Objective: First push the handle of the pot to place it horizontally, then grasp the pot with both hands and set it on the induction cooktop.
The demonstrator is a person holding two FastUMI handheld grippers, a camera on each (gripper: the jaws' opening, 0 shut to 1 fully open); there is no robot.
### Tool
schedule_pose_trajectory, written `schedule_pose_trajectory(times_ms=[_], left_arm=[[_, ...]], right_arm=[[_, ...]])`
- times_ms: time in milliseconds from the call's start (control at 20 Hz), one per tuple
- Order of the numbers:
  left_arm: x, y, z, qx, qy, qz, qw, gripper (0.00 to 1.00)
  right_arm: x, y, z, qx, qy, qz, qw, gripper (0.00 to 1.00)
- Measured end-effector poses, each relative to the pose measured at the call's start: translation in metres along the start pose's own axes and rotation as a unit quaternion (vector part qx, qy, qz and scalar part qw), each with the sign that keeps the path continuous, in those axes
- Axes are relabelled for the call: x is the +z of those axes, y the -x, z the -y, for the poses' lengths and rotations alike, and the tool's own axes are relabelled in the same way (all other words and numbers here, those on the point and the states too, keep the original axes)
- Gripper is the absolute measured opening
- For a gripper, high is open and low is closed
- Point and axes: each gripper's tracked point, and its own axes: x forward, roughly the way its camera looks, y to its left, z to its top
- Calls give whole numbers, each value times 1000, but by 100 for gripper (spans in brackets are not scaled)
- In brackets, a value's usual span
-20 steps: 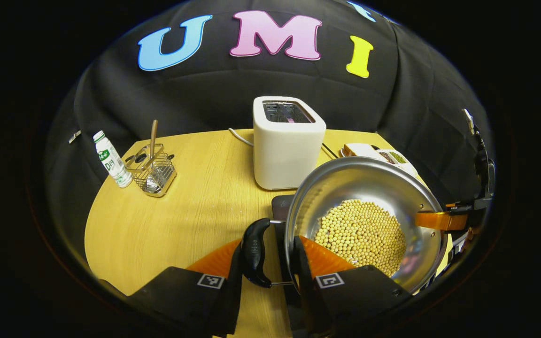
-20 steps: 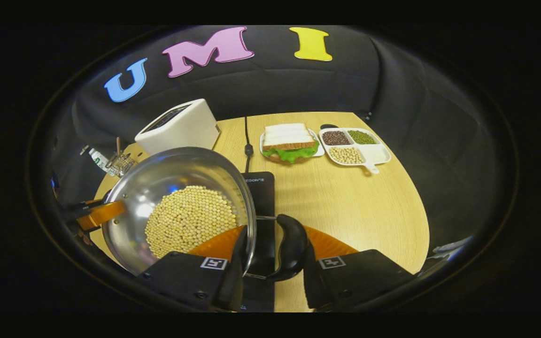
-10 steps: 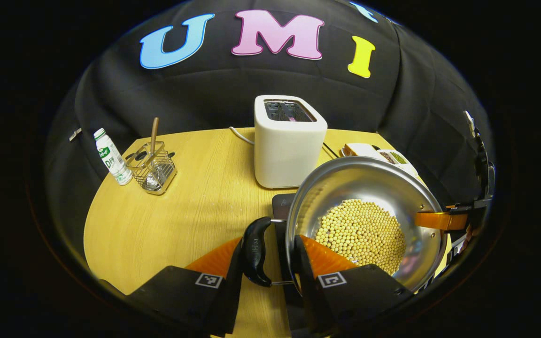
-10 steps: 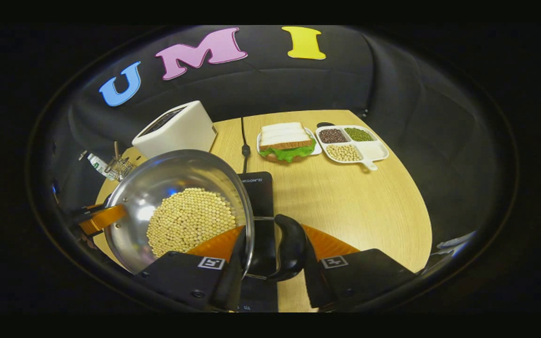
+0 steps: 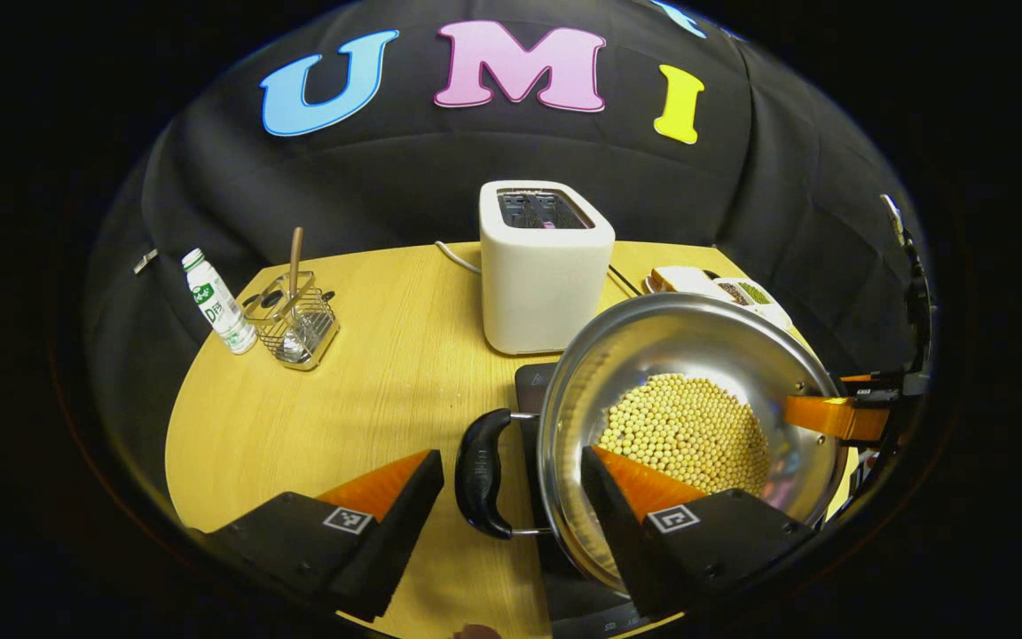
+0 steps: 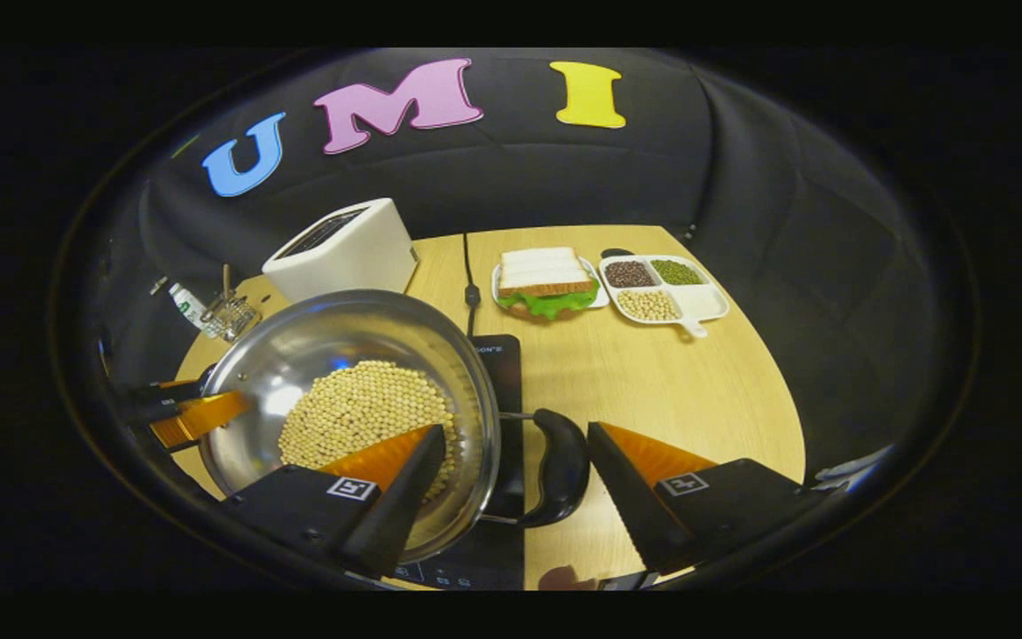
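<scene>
Straddling one black side handle (image 5: 482, 473), the left claw (image 5: 511, 488) is spread; the steel pot (image 5: 688, 426) sits on the induction cooktop (image 5: 532, 383) just before the single toaster (image 5: 545, 264). In the right gripper view, the right claw (image 6: 515, 466) gapes beside the second handle (image 6: 557, 466). Bean-laden (image 6: 360, 415), rigid and slick, the pot likely wants both handles.

Silver pot (image 5: 653, 346) of pale yellow beans (image 5: 688, 430), black handles (image 5: 480, 475), white toaster (image 5: 545, 266), light wood table (image 5: 369, 399)
</scene>
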Motion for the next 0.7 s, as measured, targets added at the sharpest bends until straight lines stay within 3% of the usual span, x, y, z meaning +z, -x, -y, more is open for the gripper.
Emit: schedule_pose_trajectory(times_ms=[350, 700], left_arm=[[13, 43, -6, 12, -5, 36, 999, 96], [66, 134, 11, 6, -12, 153, 988, 96]], right_arm=[[36, 38, 7, -11, -16, 70, 997, 99], [80, 129, -6, -1, 9, 183, 983, 99]])
